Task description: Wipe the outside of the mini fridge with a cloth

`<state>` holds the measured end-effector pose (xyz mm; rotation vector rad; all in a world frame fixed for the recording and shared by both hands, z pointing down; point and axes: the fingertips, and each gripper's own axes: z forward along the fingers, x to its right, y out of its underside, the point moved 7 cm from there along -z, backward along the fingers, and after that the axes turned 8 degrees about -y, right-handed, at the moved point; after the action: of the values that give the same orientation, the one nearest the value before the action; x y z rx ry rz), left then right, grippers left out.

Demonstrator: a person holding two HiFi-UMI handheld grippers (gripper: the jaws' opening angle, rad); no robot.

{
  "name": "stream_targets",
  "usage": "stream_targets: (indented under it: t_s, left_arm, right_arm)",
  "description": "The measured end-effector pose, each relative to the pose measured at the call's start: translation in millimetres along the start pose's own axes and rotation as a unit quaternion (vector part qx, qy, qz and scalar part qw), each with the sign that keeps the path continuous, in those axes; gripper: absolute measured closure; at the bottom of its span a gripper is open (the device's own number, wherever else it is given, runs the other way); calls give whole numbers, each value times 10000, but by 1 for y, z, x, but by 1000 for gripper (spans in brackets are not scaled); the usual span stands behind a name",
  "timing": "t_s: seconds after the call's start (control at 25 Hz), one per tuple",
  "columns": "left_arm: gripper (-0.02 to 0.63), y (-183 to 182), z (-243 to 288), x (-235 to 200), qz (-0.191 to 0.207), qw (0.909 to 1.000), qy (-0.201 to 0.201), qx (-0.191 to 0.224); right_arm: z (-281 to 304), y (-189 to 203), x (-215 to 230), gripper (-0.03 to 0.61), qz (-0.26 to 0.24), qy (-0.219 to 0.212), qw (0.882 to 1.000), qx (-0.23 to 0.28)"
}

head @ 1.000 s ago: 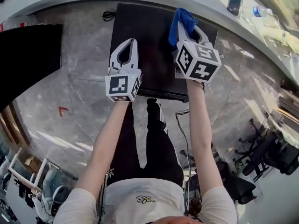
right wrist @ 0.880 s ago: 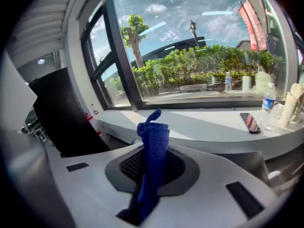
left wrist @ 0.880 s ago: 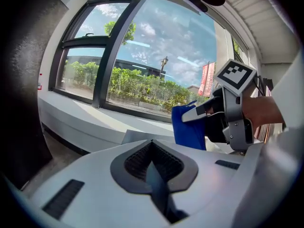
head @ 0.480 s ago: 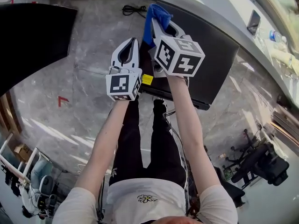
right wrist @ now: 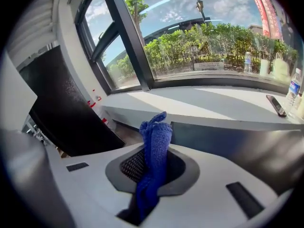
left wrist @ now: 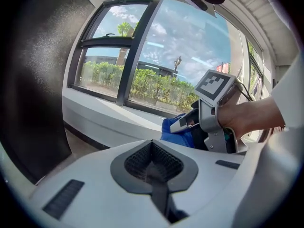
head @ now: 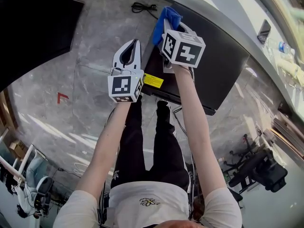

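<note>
1 yellow fridge label (head: 153,80) — unreadable; right tool (right wrist: 151,175) pinches cloth (right wrist: 156,139).

Carrier: grey marbled floor (head: 71,103) | standing on it: black mini fridge (head: 213,65) at the far wall edge; large black cabinet (head: 33,32) at left | lying on it: coiled black cable (head: 141,7) near fridge's far corner | marking: red mark (head: 62,97)

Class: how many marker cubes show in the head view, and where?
2. One cube on the left gripper, beside the mini fridge; one on the right gripper, which grips the blue cloth over the fridge. None seems hidden.
</note>
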<state>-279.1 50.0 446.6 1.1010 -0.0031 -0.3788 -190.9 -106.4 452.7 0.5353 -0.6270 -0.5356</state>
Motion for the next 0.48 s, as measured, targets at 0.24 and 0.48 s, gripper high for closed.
stream_targets:
  t_s: [0.24,0.48]
  left_arm:
    - [609,4,4,13,59,9999,104,-79]
    - [609,3,9,36,99,9996,239,-58]
  right_arm:
    - [-1,2,6,517,-7,120,9999,-88]
    - [-15,6,25,517,102,248,9996,-116]
